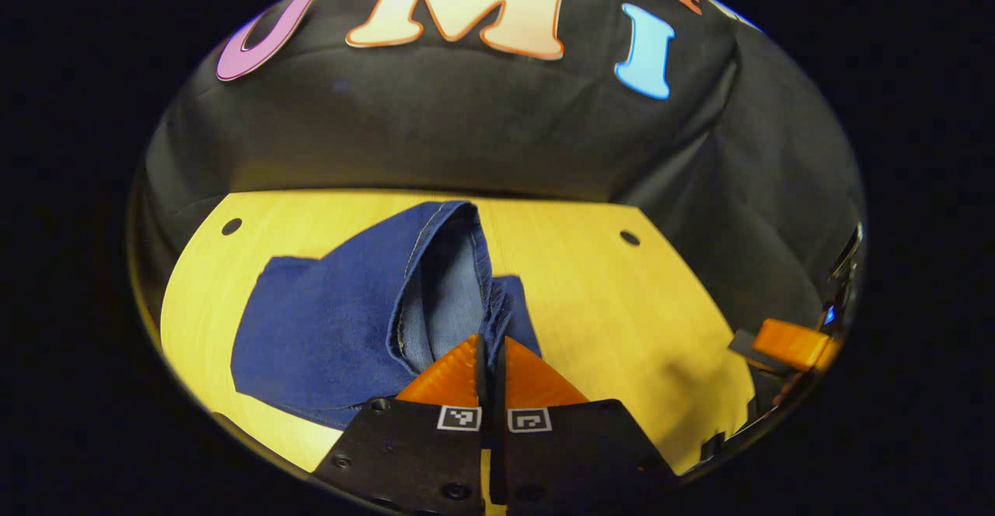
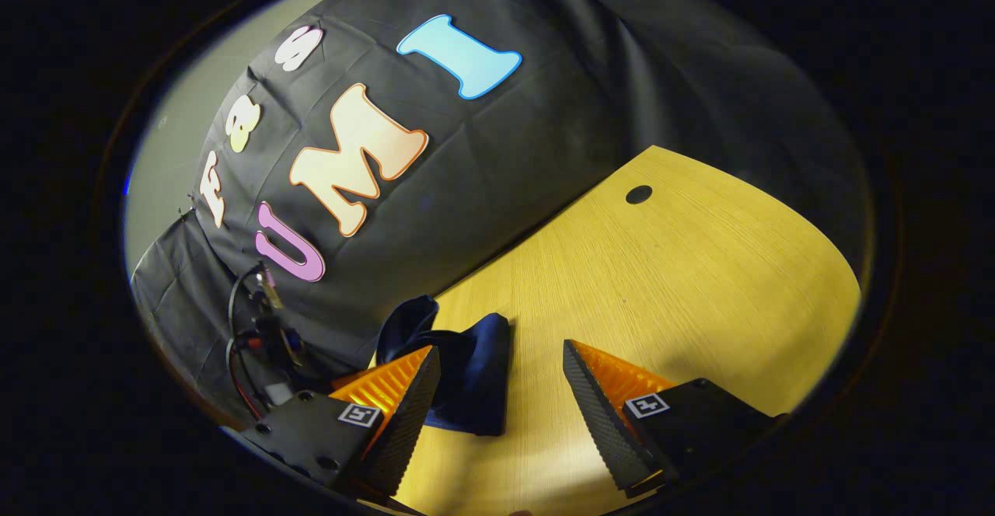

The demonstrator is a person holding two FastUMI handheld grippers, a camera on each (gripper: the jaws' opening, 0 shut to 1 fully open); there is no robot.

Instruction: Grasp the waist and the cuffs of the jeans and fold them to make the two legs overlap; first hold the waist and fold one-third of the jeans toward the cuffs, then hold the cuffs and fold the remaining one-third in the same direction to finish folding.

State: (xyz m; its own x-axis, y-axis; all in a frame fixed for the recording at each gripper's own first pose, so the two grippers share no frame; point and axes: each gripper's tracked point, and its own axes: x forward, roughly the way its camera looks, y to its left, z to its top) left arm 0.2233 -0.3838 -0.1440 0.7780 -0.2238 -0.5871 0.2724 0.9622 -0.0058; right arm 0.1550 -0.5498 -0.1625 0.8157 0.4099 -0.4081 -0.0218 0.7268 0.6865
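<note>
Jeans lie on the pale wooden surface, dark blue, bunched rather than flat. In the left gripper view one part of them rises from the surface in a tall fold whose lighter inner side and stitched seam face the camera, while the rest spreads flat to the left of that fold. The left tool sits at the near foot of the raised fold with its two orange fingers pressed almost together, only a thin dark slit between them. The denim edge runs down right to the tips, so it looks pinched between them, though the cloth inside the slit is hard to make out. Far to the right of the jeans in the same view, at the rim of the surface, the orange end of the other tool shows with some dark hardware behind it.

In the right gripper view the right tool hangs just above the surface with its fingers spread wide apart and nothing between them. A lifted lump of the jeans lies just beside its left finger, partly hidden behind that finger, whether touching I cannot tell. Bare wood lies ahead of the jeans, with a small round hole well beyond them near the black cloth wall.
</note>
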